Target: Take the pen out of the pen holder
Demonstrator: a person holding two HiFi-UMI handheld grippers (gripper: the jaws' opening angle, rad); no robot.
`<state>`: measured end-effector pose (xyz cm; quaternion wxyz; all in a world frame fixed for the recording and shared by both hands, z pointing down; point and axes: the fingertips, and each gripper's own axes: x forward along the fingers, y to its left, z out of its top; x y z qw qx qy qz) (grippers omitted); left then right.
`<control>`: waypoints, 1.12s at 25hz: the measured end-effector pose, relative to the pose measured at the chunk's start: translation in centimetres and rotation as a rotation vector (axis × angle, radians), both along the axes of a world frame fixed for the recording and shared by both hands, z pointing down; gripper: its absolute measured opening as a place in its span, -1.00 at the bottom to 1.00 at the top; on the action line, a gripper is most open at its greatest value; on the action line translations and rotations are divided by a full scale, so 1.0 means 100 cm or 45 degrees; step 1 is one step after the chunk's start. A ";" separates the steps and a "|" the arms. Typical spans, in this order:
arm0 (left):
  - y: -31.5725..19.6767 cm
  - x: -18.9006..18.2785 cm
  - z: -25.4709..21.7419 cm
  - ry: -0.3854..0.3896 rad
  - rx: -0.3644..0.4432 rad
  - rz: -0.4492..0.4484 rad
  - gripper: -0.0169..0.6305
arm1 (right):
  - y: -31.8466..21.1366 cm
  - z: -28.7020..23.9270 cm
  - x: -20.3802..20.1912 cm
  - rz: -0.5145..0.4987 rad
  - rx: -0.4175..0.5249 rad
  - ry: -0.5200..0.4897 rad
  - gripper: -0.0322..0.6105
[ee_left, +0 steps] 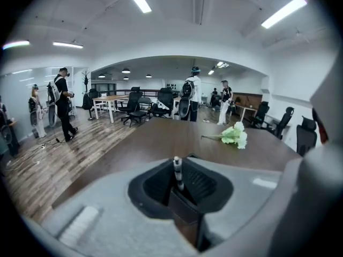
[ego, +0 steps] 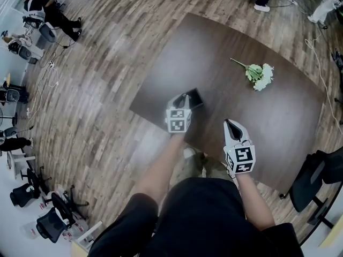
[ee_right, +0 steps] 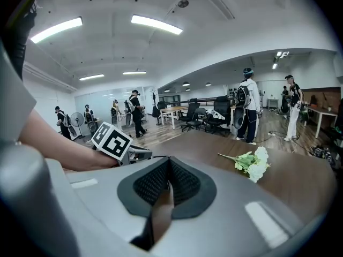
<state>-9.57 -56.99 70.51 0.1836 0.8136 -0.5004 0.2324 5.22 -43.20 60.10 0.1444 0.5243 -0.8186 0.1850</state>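
wood table [ego: 278, 116], slim pen [ee_left: 177, 171] in ribbed left fingers [ee_left: 202, 184]

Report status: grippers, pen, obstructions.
Left gripper shut on pen, upright at pen holder. Right gripper shut, empty. Flowers well clear; nothing in the way.

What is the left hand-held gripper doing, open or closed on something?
Closed: the left hand-held gripper pinches the slim black-and-white banded pen, which stands upright between its jaws in the left gripper view.
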 end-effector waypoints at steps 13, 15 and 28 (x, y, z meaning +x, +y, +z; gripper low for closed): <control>0.050 0.010 -0.084 0.049 0.173 0.074 -0.79 | 0.004 -0.037 0.015 0.010 0.095 -0.010 -0.89; 0.062 0.007 -0.103 0.053 0.212 0.092 -0.79 | 0.005 -0.045 0.017 0.018 0.104 -0.008 -0.89; 0.124 -0.039 -0.217 0.218 0.411 -0.012 -0.79 | 0.014 -0.109 0.033 0.075 0.238 0.083 -0.89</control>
